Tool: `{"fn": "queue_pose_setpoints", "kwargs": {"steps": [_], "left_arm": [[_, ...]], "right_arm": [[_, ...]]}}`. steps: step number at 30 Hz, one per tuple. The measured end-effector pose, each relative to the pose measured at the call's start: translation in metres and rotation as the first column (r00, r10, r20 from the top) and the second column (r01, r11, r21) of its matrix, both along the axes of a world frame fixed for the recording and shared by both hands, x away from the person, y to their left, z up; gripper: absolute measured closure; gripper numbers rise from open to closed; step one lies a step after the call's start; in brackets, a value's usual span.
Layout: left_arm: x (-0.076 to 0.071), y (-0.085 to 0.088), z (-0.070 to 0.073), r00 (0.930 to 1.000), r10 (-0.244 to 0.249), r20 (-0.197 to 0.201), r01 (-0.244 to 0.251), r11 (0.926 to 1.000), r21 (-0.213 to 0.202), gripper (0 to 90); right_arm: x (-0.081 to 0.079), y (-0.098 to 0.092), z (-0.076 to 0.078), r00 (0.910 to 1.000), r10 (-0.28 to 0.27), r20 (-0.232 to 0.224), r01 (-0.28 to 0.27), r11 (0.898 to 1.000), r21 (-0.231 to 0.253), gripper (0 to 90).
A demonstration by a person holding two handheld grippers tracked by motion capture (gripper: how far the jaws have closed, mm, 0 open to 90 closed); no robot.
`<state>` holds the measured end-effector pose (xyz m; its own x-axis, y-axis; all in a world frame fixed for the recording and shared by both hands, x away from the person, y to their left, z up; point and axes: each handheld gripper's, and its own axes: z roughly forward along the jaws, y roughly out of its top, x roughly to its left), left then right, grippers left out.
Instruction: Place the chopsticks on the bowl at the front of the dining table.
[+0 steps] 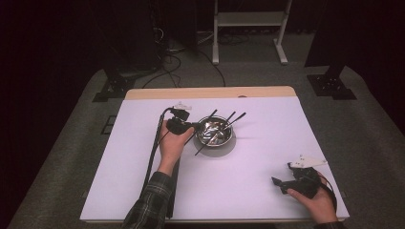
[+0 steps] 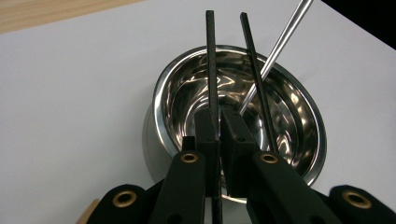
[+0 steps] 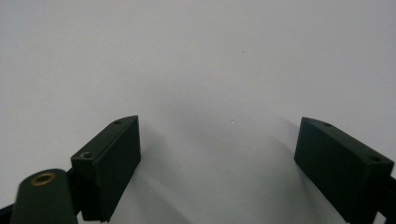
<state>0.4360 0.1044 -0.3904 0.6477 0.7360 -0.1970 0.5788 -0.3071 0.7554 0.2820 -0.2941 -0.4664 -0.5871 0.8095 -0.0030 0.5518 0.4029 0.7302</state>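
Left gripper (image 2: 219, 122) clamped on one black chopstick (image 2: 211, 65), holding it across the steel bowl (image 2: 299, 107) at frame centre. Bowl already carries a second black stick (image 2: 254, 70) and a silver one (image 2: 280, 42), all leaning over its rim. Looks like the loading is mostly done; release is left. Right gripper (image 3: 219, 154) jaws spread wide, empty, over bare white table (image 1: 143, 191), lower right of the high view.

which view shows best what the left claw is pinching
The left gripper view: its left claw is shut on a thin black stick lying across the steel bowl, seen close and sharp. The high view shows the same stick small and dim across the bowl. The right gripper view faces bare white table.
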Motion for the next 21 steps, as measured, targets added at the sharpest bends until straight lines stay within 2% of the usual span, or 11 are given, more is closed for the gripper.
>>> {"fn": "queue_pose_setpoints", "kwargs": {"steps": [5,12,21], "left_arm": [[0.006,-0.008,0.0,1.0,0.0,0.005,0.0,0.9999,0.014,86.4],[0.016,-0.022,-0.003,1.0,0.003,0.0,-0.003,0.9999,0.013,86.4],[0.028,-0.032,-0.007,1.0,0.006,-0.007,-0.006,0.9995,0.032,86.4]], "right_arm": [[0.0,0.0,0.0,1.0,0.0,0.0,0.0,1.0,0.0,12.7],[0.0,0.0,0.0,1.0,0.0,0.0,0.0,1.0,0.0,12.7],[0.0,0.0,0.0,1.0,0.0,0.0,0.0,1.0,0.0,12.7]]}}
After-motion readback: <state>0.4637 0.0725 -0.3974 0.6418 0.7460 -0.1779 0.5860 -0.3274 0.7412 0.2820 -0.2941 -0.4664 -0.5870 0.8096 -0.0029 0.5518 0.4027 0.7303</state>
